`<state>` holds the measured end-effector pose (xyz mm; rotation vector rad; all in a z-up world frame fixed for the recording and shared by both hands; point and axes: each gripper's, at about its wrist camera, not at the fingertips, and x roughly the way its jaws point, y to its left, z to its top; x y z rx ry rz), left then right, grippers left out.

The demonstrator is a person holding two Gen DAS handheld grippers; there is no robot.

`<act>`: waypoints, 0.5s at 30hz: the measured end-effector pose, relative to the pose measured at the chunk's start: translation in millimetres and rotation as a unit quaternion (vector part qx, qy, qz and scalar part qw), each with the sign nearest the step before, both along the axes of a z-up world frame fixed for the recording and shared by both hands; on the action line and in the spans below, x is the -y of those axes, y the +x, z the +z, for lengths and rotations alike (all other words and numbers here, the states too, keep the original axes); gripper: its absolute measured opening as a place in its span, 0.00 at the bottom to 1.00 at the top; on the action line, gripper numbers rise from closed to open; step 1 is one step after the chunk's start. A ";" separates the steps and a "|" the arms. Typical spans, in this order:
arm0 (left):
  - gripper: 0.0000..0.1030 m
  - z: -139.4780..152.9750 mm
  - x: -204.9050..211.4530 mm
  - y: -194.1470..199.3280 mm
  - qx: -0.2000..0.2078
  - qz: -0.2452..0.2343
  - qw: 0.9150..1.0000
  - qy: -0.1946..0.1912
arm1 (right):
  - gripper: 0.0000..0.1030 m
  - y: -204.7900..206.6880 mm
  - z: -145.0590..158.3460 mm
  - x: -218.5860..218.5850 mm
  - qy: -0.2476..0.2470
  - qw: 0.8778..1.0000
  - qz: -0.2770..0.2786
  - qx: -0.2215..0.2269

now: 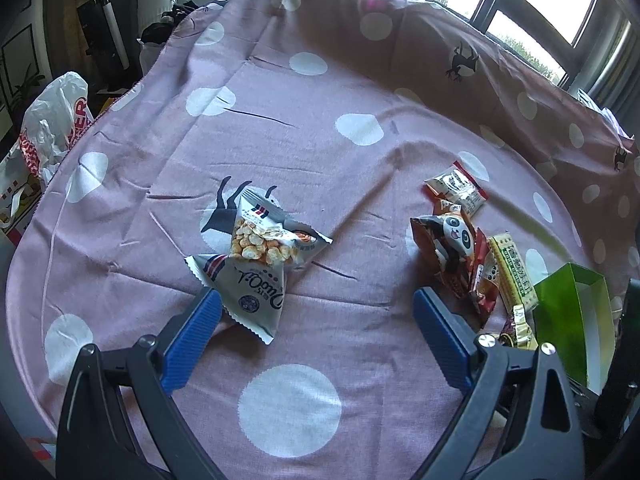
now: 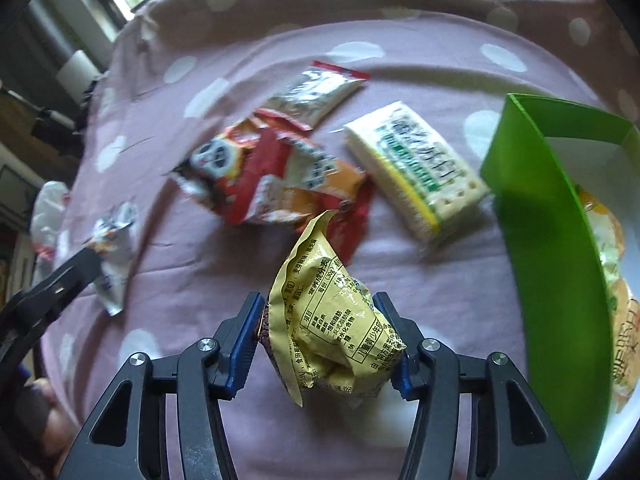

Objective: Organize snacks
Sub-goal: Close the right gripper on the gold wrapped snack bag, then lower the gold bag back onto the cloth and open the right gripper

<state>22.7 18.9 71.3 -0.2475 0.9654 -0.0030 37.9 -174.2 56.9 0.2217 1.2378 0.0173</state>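
Observation:
My right gripper (image 2: 320, 320) is shut on a crumpled yellow snack packet (image 2: 332, 320), held above the pink dotted cloth (image 2: 248, 56) just left of the green box (image 2: 552, 264). The box holds orange-and-white snack bags (image 2: 612, 276). A cracker pack (image 2: 416, 172), a red panda bag (image 2: 264, 172) and a silver sachet (image 2: 316, 92) lie beyond. My left gripper (image 1: 316, 312) is open, low over the cloth, its left finger (image 1: 192, 340) beside a grey popcorn bag (image 1: 260, 256). The panda bag (image 1: 452, 252) and the box (image 1: 572, 320) lie to its right.
A white plastic shopping bag (image 1: 48, 136) stands off the cloth's left edge. Windows (image 1: 540, 4) and the raised cloth fold run along the back. Dark furniture stands at the far left. The left gripper's arm (image 2: 52, 288) shows at the left of the right wrist view.

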 end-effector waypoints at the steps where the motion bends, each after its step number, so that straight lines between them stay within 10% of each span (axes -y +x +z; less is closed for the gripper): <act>1: 0.93 -0.1 0.4 0.0 0.000 0.000 1.000 0.001 | 0.55 -1.3 1.0 -3.2 0.012 1.000 0.007 0.000; 15: 0.93 -3.5 2.1 1.5 -0.006 0.005 1.000 0.010 | 0.56 0.9 -13.8 -26.1 0.079 0.995 0.049 -0.047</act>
